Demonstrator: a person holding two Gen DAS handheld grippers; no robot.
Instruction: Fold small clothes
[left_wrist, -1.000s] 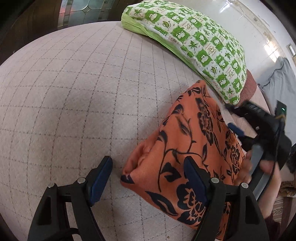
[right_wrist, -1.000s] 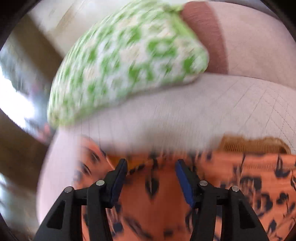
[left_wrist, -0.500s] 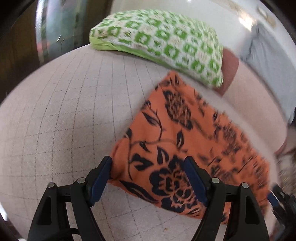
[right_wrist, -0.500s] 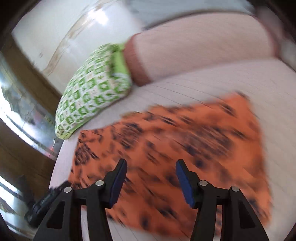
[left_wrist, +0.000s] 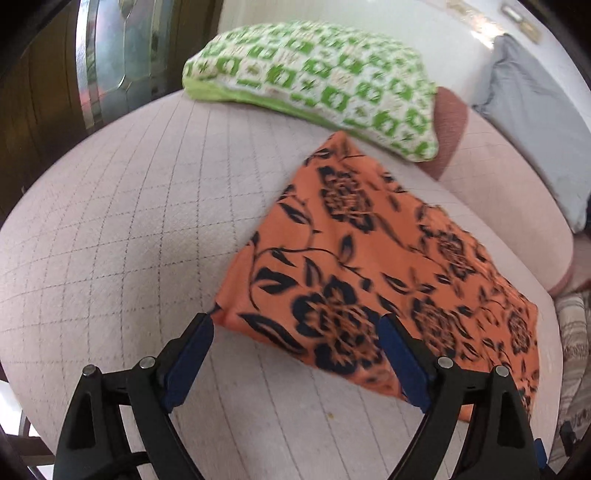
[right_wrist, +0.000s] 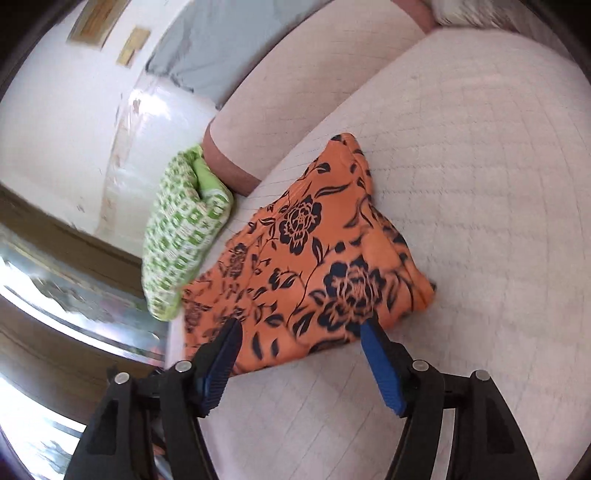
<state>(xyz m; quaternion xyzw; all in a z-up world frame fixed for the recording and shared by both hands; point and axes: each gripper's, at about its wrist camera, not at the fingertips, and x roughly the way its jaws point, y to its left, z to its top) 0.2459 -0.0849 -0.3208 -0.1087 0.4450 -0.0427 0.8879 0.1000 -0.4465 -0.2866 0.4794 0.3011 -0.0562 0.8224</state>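
An orange garment with a black flower print (left_wrist: 369, 266) lies folded flat on the pale quilted sofa seat (left_wrist: 110, 236). It also shows in the right wrist view (right_wrist: 310, 258). My left gripper (left_wrist: 295, 325) is open and empty, above the garment's near edge, with its right finger over the cloth. My right gripper (right_wrist: 299, 328) is open and empty, above the garment's near edge on its side. Neither gripper holds the cloth.
A green and white patterned cushion (left_wrist: 317, 85) lies at the far end of the seat, beside the garment's far corner; it also shows in the right wrist view (right_wrist: 181, 232). A grey cloth (left_wrist: 532, 114) hangs over the sofa's padded back (left_wrist: 517, 206).
Both grippers have pulled back from the garment, which now lies flat and spread on the seat. The right gripper has swung round from close over the cloth to a farther view.
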